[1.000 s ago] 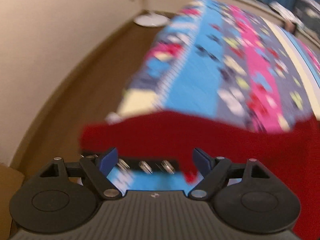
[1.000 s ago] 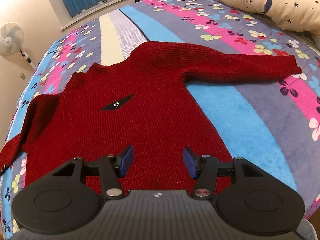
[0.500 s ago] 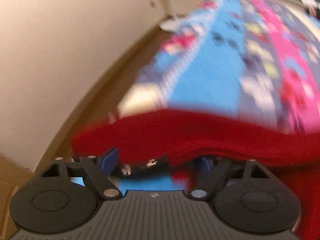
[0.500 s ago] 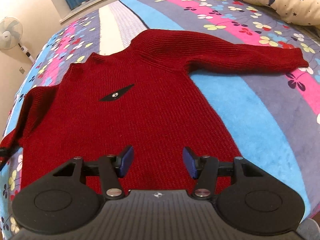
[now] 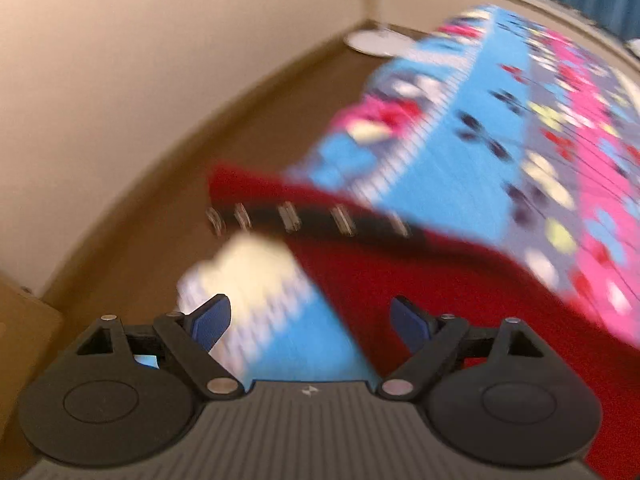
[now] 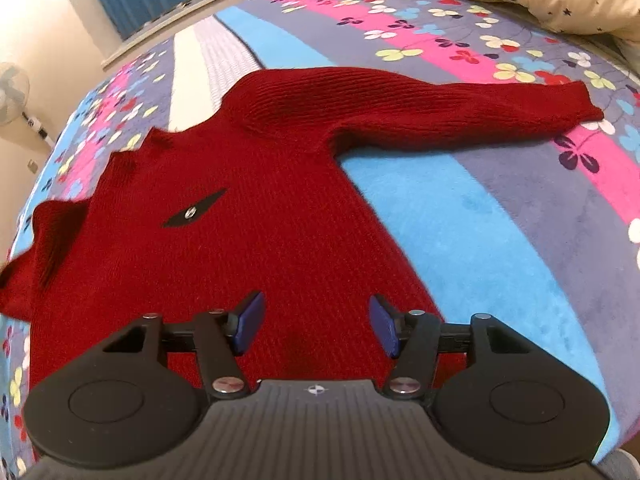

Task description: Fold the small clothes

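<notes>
Opening, both grippers, nothing clamped: left gripper (image 5: 308, 322) just behind red sweater (image 6: 240, 240) sleeve edge; right gripper (image 6: 314, 324) above sweater hem.

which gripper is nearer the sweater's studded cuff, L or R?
Left. The left gripper hangs just short of the studded cuff at the bed's edge, fingers opening, nothing between them. The right gripper is over the sweater's hem, far from that sleeve.
</notes>
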Demonstrator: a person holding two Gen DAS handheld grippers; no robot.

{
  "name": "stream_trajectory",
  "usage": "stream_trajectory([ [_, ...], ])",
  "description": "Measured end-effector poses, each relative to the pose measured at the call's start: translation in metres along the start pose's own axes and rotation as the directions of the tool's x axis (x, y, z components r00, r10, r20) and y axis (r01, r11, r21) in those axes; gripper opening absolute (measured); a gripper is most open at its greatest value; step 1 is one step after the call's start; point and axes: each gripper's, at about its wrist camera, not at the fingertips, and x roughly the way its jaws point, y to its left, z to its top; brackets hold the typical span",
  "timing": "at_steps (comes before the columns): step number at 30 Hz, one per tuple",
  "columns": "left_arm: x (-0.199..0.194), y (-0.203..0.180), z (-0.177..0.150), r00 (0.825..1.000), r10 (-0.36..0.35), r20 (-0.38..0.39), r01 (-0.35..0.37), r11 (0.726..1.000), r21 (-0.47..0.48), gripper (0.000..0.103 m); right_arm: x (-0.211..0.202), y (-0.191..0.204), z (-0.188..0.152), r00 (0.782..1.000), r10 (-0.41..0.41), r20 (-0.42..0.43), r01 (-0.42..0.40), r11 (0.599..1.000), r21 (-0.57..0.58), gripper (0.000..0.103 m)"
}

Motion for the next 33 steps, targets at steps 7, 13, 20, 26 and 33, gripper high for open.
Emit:
stream_trajectory([
  [7,0.001,-0.015,-0.039,0.972,-0.216,-0.098,0.21,0.976,-0.065,0.094,0.011,-0.01,0.002,1.0,0.015,-0.016,-0.013,0.997,0.081,0.062],
  [13,0.04,-0.021,-0.007,0.981,-0.16,-0.105,0.127,0.955,-0.269,0.073,0.0,0.0,-0.002,1.0,0.018,-0.005,-0.018,0.999,0.027,0.062],
  [20,-0.016,0.031,-0.013,0.985,-0.174,-0.001,0.165,0.934,-0.317,0.013,0.001,-0.002,0.007,1.0,0.001,0.018,-0.001,0.999,0.035,0.062],
  [26,0.004,0.093,-0.059,0.977,-0.206,-0.061,0.154,0.869,-0.471,0.024,0.01,0.001,0.008,1.0,0.028,0.014,-0.028,0.999,0.044,0.062],
  [33,0.015,0.138,-0.033,0.997,-0.067,-0.024,0.044,0.843,-0.536,0.092,-0.007,0.008,0.012,0.999,0.045,0.029,-0.046,0.999,0.018,0.062],
])
